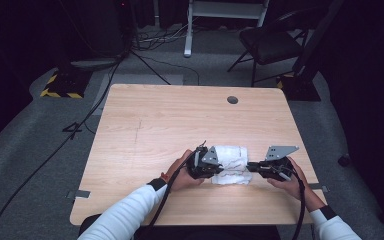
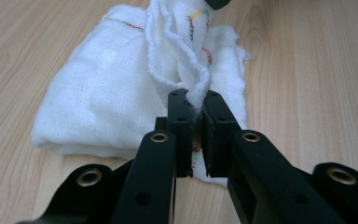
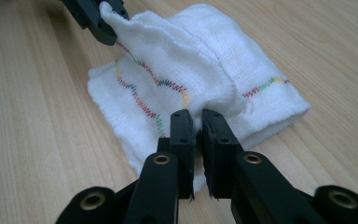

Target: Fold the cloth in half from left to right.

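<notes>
Table: 1 light wood-grain rectangular tabletop (image 1: 155,130), w/ 1 round dark grommet hole (image 1: 232,100) near the far edge.
Chair: 1 black folding chair (image 1: 270,45) on the grey floor beyond the table, well apart from the work.
Cloth: 1 white woven cotton cloth with wavy multicolour stitching (image 1: 232,165), folded/bunched, lying on the tabletop near the person's edge, between the 2 grippers; one layer lifted off the pile.
Writing: no readable brand or label on the cloth or the grippers.
Arms: 2 forearms in white sleeves w/ dark cuffs come in from the bottom; each hand wraps a gripper from behind, low over the table.
Left gripper (image 2: 195,109): at the cloth's left end, jaws pinched together on a raised fold of the cloth edge; also seen in the right gripper view top left, holding a corner up.
Right gripper (image 3: 198,121): at the cloth's right end, jaws nearly closed, clamped on the cloth edge by the stitching.
Cables: 2, one trailing back from each gripper.
</notes>
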Motion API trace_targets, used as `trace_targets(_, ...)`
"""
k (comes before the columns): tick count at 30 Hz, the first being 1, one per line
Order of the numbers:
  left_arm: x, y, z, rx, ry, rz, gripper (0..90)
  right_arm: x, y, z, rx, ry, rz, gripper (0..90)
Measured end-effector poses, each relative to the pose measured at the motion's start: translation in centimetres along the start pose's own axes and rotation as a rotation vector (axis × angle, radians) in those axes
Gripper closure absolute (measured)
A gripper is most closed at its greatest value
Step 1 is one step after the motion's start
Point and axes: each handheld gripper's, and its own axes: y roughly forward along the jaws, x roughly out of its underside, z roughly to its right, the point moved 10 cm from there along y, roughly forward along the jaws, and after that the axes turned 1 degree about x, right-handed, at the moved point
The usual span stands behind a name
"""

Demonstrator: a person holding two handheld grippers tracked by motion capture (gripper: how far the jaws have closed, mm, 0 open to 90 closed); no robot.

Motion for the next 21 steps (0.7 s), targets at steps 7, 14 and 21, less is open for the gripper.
trace_targets(7,0.7,0.2,1.1,0.015,0.026,-0.028,81.7,1.0,-0.3,-0.8,-0.004,-0.006,-0.006,85.3)
trace_targets(14,1.2,0.5,1.7,0.016,0.048,-0.049,79.7,2.0,-0.3,-1.2,-0.008,0.001,-0.017,85.1)
trace_targets(21,1.6,0.2,2.3,0.016,0.051,-0.055,75.3,2.6,-1.0,-1.4,0.011,0.011,-0.017,81.0)
